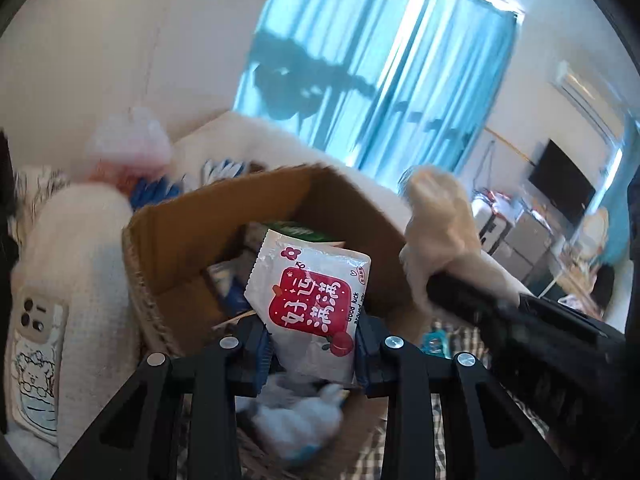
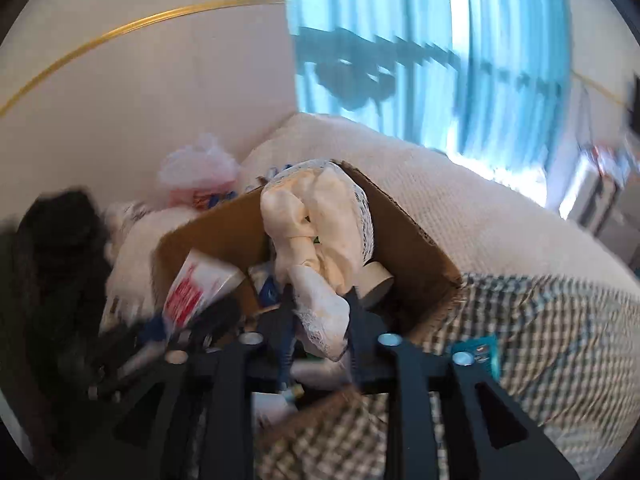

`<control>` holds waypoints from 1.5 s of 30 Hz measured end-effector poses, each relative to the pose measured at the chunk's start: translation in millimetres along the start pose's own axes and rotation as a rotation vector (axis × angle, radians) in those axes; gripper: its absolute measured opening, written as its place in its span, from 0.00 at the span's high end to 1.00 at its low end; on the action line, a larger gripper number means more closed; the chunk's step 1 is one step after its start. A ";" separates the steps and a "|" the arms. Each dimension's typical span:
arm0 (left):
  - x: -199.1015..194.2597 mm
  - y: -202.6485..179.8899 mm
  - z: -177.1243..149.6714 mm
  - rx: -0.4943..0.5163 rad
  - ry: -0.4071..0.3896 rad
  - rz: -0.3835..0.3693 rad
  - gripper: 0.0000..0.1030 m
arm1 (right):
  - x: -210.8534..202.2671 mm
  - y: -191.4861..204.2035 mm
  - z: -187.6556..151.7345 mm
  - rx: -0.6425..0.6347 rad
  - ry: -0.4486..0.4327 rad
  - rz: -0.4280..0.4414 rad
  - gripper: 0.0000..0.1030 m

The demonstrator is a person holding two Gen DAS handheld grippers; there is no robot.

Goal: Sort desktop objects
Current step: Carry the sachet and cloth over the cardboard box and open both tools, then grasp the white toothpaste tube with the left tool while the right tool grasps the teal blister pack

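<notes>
My left gripper (image 1: 314,344) is shut on a white wipe packet with a red label (image 1: 312,304) and holds it over the open cardboard box (image 1: 192,232). My right gripper (image 2: 320,320) is shut on a cream lace-trimmed cloth (image 2: 320,236) and holds it above the same box (image 2: 404,232). The right gripper with its cloth (image 1: 436,216) shows at the right of the left wrist view. The packet (image 2: 192,288) shows at the left of the right wrist view. The box holds several packets and a roll of tape (image 2: 378,286).
A phone in a cartoon case (image 1: 36,364) lies on a white cushion (image 1: 92,264) left of the box. A plastic bag (image 2: 200,172) sits behind the box. A checked cloth (image 2: 520,340) covers the surface at the right, with a small teal item (image 2: 478,354) on it.
</notes>
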State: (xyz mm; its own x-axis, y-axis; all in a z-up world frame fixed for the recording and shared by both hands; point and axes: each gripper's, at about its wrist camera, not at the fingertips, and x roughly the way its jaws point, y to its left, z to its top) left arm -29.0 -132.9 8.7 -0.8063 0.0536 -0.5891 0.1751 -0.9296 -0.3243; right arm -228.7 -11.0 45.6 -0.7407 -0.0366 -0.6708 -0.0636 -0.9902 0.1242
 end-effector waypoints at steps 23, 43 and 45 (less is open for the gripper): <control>-3.5 -87.4 -49.3 0.231 0.046 -0.099 0.09 | -123.0 -102.4 -54.3 -0.021 -0.058 -0.395 0.15; 81.7 -122.2 -143.7 0.357 0.203 -0.011 0.07 | -32.4 -181.8 -138.8 -0.148 0.104 -0.370 0.15; 92.5 -123.8 -148.0 0.368 0.216 0.003 0.07 | -26.1 -188.5 -139.1 -0.150 0.120 -0.367 0.15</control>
State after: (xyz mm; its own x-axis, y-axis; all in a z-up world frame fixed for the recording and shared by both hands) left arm -41.7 41.1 -115.2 -0.6624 0.0891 -0.7438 -0.0673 -0.9960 -0.0594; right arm -104.4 157.9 -62.0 -0.6036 0.3156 -0.7321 -0.2041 -0.9489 -0.2407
